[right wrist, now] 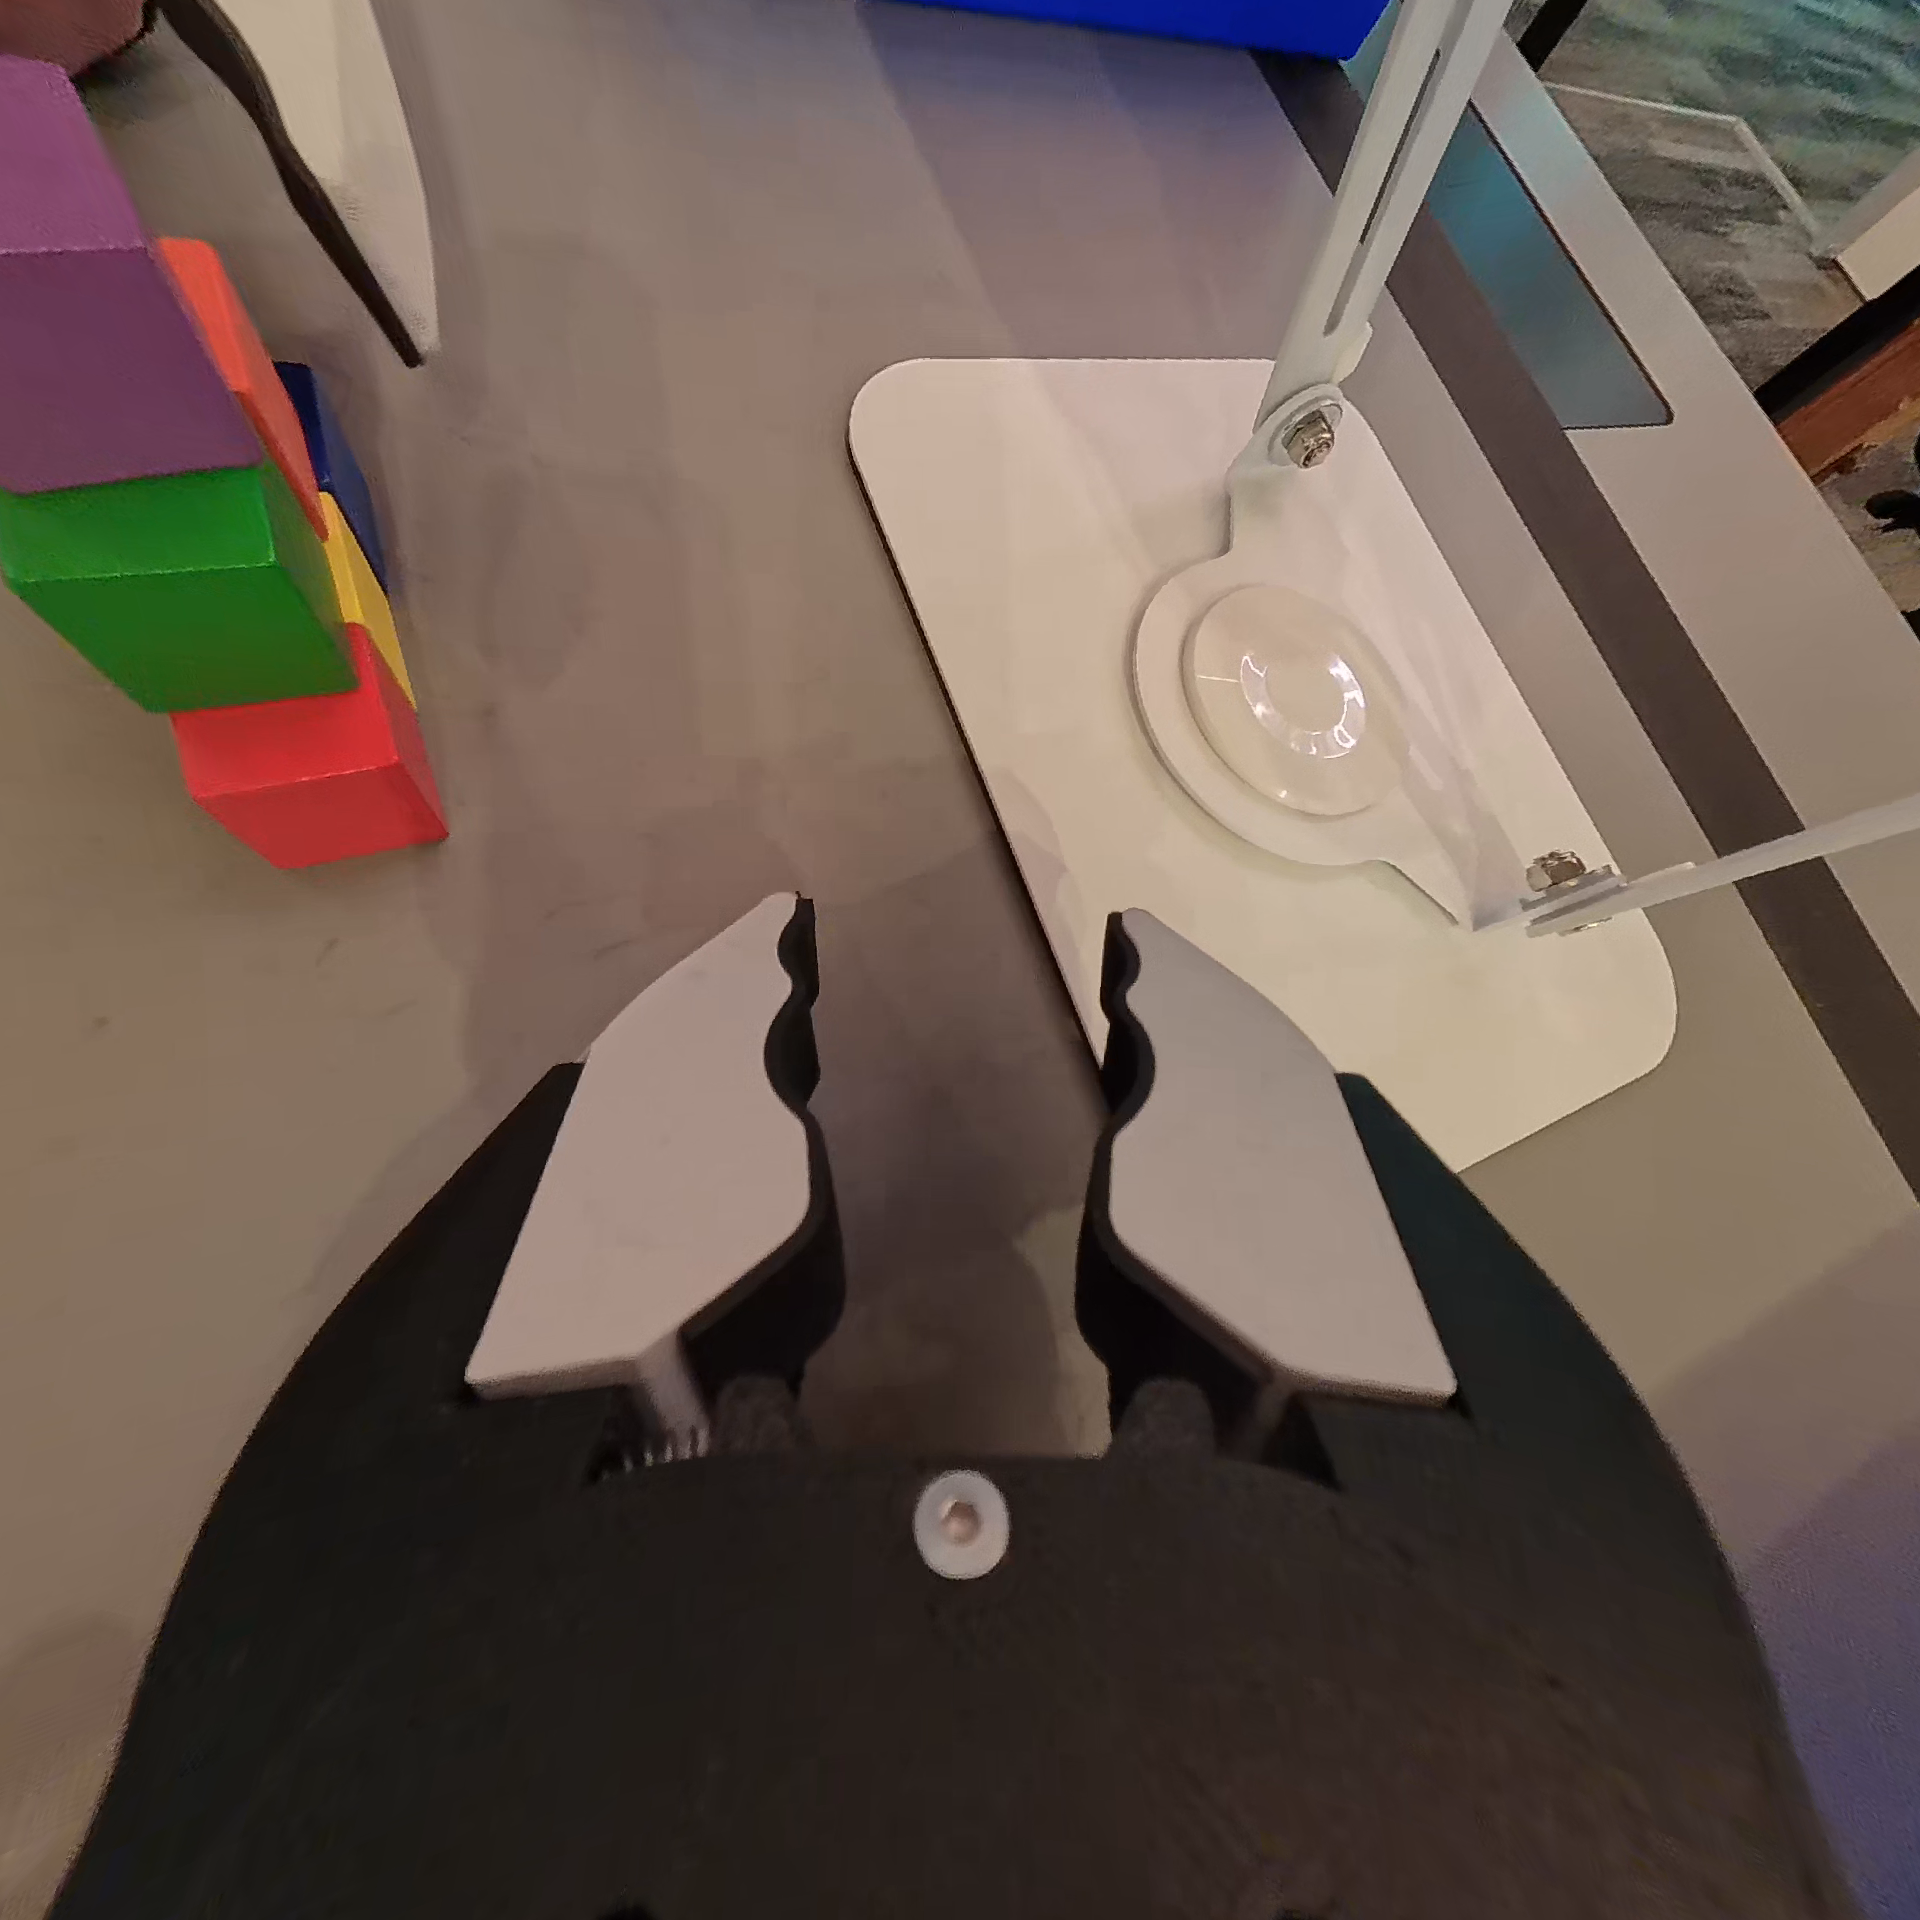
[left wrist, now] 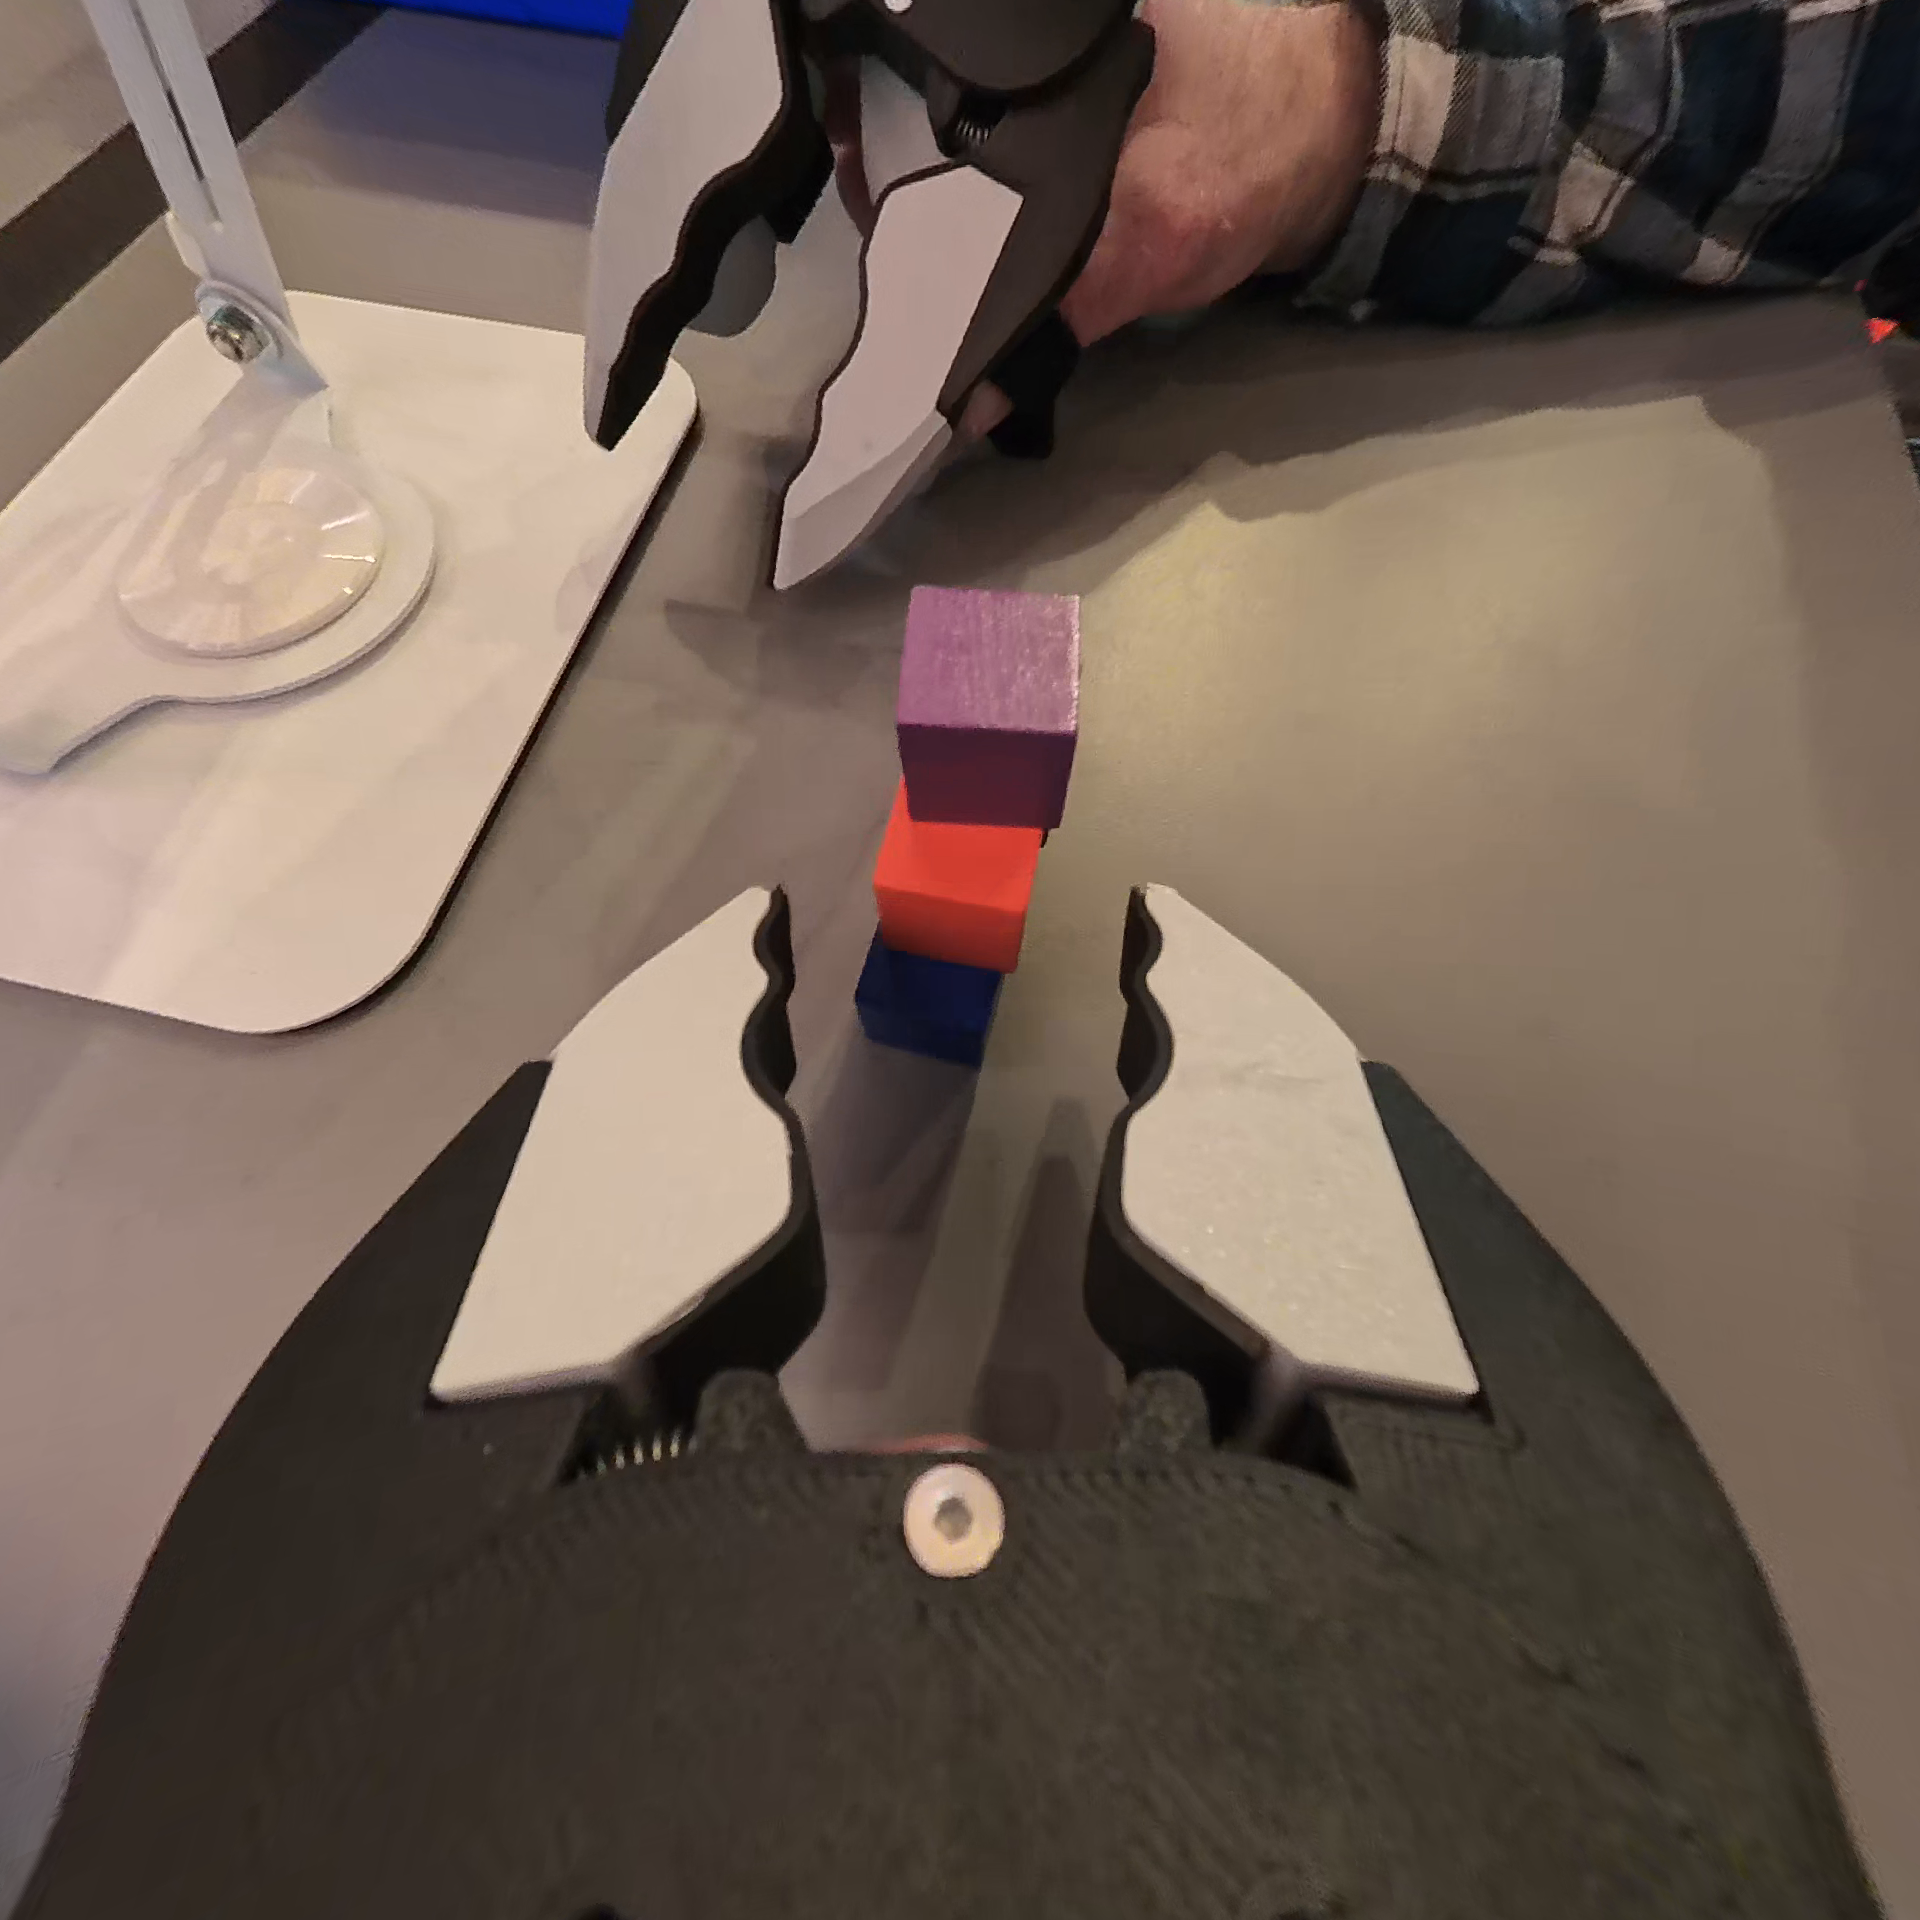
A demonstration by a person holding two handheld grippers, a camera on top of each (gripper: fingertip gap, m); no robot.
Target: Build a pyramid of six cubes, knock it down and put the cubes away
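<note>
In my left wrist view, my left hand-held gripper [left wrist: 956,904] is wide open and holds nothing. The pyramid stands on the grey worktop [left wrist: 1455,727] just past its tips, seen end-on: purple cube [left wrist: 987,696] on top, orange cube [left wrist: 956,894] under it, blue cube [left wrist: 925,1003] lowest. Beyond, the right hand-held gripper [left wrist: 696,499] hangs open and bare.

In my right wrist view, that gripper is open over bare worktop beside a white stand base [right wrist: 1039,540]. The pyramid is far left, its long side running away from me: green cube [right wrist: 177,592], red cube [right wrist: 301,769], yellow cube [right wrist: 358,592].
</note>
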